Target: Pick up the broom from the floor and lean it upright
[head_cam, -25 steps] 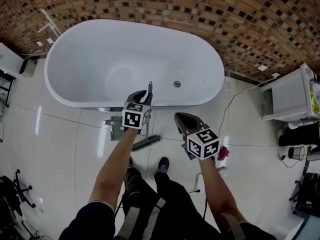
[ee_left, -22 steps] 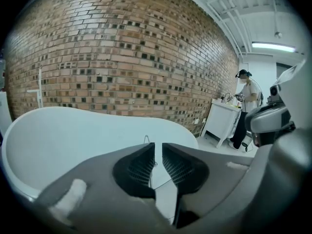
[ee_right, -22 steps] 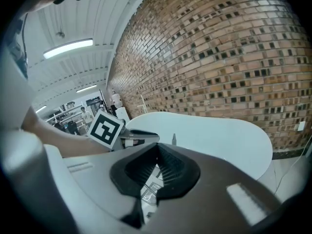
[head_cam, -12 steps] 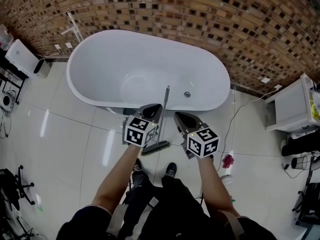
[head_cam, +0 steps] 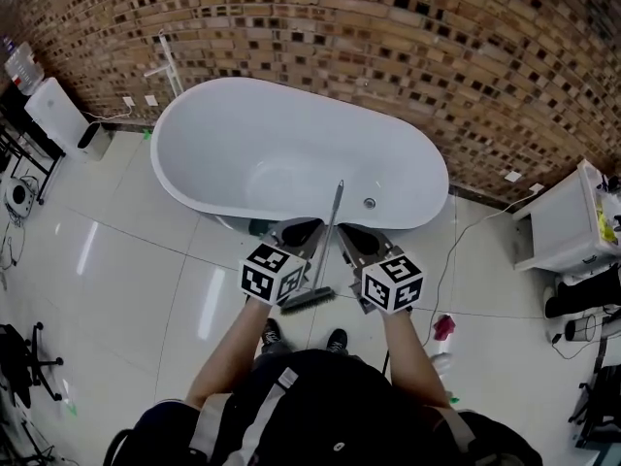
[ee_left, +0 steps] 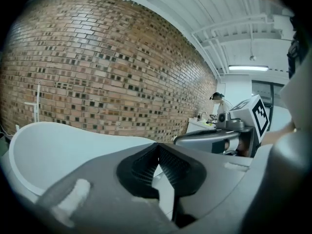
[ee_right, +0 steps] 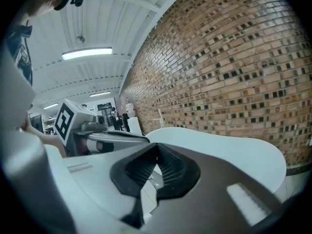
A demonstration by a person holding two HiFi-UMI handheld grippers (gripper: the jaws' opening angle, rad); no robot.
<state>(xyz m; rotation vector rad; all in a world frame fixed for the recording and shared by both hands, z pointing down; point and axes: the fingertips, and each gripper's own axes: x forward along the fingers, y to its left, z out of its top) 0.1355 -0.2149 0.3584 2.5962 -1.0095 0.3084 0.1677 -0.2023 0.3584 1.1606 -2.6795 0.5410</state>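
The broom [head_cam: 328, 236] stands nearly upright. Its brush head [head_cam: 309, 299] is on the tiled floor and its thin grey handle rests against the front rim of the white bathtub [head_cam: 218, 212]. My left gripper [head_cam: 299, 227] is just left of the handle and my right gripper [head_cam: 351, 233] just right of it, both raised above the floor. In the left gripper view the jaws [ee_left: 157, 145] meet at their tips with nothing between the pads. In the right gripper view the jaws [ee_right: 157, 145] are likewise closed and empty. Neither gripper visibly touches the handle.
A brick wall [head_cam: 408, 56] curves behind the tub. A white cabinet [head_cam: 568, 226] stands at the right, with a cable and a pink item [head_cam: 443, 326] on the floor near it. A white appliance [head_cam: 58, 115] and a freestanding tap [head_cam: 167, 61] are at the left.
The handle was at the left gripper's jaws a second ago; now it leans on the tub rim on its own. Both grippers have risen and drawn closer together beside it.
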